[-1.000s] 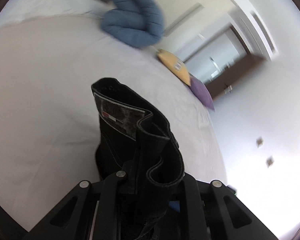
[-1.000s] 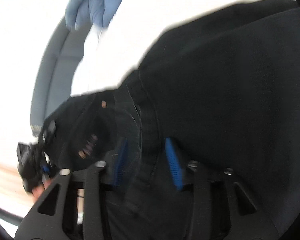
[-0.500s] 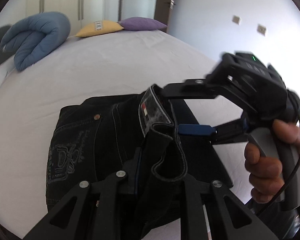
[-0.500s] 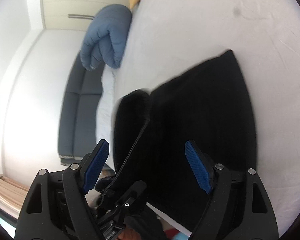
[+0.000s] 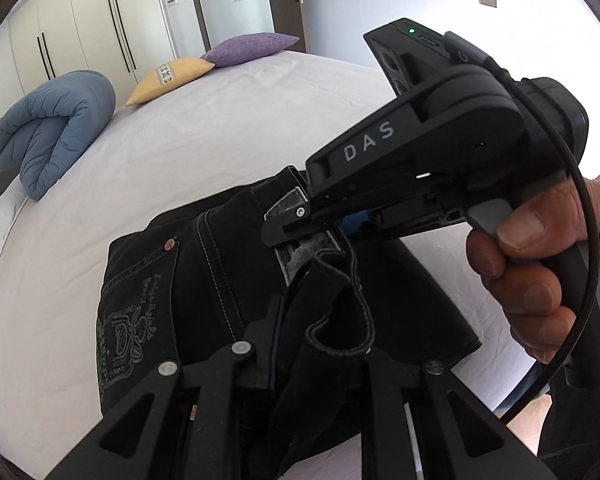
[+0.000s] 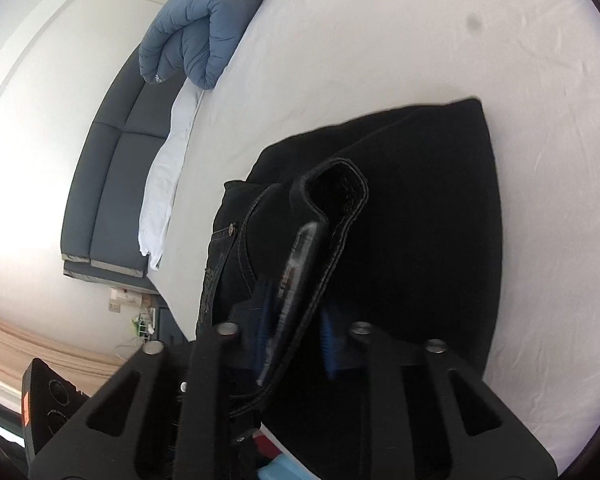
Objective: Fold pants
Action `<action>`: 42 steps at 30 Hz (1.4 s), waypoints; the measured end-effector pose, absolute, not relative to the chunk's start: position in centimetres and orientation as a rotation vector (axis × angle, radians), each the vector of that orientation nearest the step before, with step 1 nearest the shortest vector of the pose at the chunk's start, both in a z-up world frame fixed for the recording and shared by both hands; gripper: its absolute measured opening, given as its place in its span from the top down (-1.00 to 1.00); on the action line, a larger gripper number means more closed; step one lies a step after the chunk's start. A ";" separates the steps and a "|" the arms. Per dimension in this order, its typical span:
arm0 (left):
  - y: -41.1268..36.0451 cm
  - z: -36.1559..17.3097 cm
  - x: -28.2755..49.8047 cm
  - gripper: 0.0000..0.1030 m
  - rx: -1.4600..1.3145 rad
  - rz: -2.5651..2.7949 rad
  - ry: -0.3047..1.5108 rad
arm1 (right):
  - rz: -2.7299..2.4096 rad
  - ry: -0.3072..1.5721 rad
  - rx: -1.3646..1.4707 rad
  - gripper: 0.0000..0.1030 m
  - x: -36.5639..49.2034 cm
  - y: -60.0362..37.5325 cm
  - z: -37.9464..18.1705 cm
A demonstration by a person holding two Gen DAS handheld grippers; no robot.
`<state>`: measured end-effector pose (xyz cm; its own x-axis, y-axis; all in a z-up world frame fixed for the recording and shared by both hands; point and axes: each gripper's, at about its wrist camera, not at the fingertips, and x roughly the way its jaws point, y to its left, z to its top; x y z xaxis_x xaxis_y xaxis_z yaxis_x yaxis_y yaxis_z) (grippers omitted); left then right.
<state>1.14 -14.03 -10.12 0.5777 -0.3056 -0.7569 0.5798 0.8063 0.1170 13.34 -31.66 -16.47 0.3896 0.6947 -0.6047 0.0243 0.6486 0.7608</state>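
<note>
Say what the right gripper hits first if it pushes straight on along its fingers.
The right gripper is already shut on the waistband of the black pants. Straight ahead it would likely meet more of the pants lying on the white bed sheet; depth is unclear.

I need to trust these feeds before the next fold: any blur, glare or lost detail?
Left wrist view: sharp, stitching on the black denim pants is readable; fisheye bends the white bed sheet. Right wrist view: the pants read as flat black, the wall at left is washed out, and the waistband patch is smeared.
</note>
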 end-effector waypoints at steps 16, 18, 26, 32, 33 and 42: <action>-19.9 -12.2 2.2 0.59 0.432 -0.601 0.832 | 0.412 1.045 0.808 0.70 11.8 -38.6 -17.0; -20.1 -13.1 2.4 0.46 0.433 -0.615 0.856 | 0.401 1.055 0.799 0.70 11.9 -38.5 -17.6; -14.4 -8.8 1.0 -0.93 0.248 -0.670 0.801 | 0.377 1.032 0.899 0.55 11.2 -40.4 -18.8; -6.8 -6.0 3.5 -0.85 0.101 -0.581 0.774 | 0.336 0.890 0.849 0.50 8.2 -40.8 -12.6; -6.0 -6.3 4.3 -0.63 0.087 -0.561 0.785 | 0.376 0.878 0.826 0.50 7.9 -39.7 -11.6; -2.7 -9.5 14.7 0.25 0.027 -0.525 0.941 | 0.363 1.126 0.742 1.00 8.9 -35.2 -18.8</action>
<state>14.70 -2.73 -9.50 0.4741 -0.4174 -0.7753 0.4403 0.8749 -0.2018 8.88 -35.21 -18.85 0.4067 0.6100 -0.6801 0.0982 0.7109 0.6964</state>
